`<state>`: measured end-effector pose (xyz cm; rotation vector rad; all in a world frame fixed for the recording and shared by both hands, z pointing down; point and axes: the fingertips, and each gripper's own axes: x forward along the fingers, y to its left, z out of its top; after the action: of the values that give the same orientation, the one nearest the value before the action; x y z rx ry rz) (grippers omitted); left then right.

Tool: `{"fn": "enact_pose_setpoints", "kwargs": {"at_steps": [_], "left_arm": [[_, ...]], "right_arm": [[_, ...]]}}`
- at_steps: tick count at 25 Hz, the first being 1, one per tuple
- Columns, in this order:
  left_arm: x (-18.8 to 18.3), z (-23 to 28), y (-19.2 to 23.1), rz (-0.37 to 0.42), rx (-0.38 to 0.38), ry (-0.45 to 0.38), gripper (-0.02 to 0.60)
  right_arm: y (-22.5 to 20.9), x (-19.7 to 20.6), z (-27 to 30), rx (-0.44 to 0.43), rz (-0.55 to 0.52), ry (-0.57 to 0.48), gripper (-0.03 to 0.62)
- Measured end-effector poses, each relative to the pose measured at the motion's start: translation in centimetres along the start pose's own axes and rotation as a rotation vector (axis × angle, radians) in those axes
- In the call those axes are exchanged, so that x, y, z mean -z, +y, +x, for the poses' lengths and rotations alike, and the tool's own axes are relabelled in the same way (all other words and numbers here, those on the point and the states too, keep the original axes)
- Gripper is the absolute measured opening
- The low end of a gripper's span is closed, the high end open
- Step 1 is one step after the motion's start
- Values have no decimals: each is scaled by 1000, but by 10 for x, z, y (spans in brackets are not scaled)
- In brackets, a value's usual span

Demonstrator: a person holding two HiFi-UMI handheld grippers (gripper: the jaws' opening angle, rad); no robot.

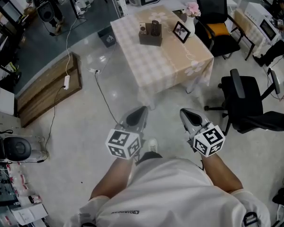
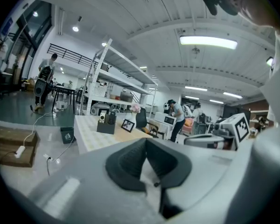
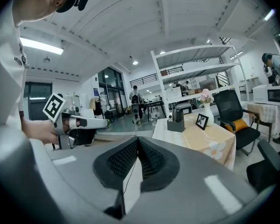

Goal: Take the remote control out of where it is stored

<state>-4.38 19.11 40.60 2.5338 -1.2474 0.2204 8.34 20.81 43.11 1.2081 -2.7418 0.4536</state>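
Observation:
A dark storage box (image 1: pixel 150 36) stands on the far part of the checked table (image 1: pixel 165 65), with a dark remote control (image 1: pixel 155 27) and a white one (image 1: pixel 142 29) upright in it. The box also shows small in the left gripper view (image 2: pixel 106 125) and the right gripper view (image 3: pixel 176 124). My left gripper (image 1: pixel 142 109) and right gripper (image 1: pixel 183 111) hover side by side over the floor, well short of the table. Both are shut with nothing between their pads, as the closed jaws (image 2: pixel 146 141) (image 3: pixel 137 139) show.
A picture frame (image 1: pixel 181 31) and a flower vase (image 1: pixel 193 11) stand right of the box. Black office chairs (image 1: pixel 213 13) (image 1: pixel 244 100) flank the table's right side. A bin (image 1: pixel 107 37), a cable with a power strip (image 1: pixel 66 82) and a wooden platform (image 1: pixel 47 91) lie at the left.

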Motion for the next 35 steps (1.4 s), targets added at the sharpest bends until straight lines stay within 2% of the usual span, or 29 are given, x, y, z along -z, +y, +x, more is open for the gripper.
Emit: {"fn": "enact_pose_setpoints", "kwargs": {"at_steps": [19, 24, 35], "left_arm": [[-39, 57, 119, 49, 108, 32, 5], [-37, 65, 143, 40, 115, 36, 4], [-44, 99, 162, 22, 119, 50, 5]], "right_arm": [[-27, -33, 118, 120, -3, 24, 6], [-27, -35, 142, 118, -15, 37, 6], [-61, -50, 167, 133, -28, 53, 6]]}}
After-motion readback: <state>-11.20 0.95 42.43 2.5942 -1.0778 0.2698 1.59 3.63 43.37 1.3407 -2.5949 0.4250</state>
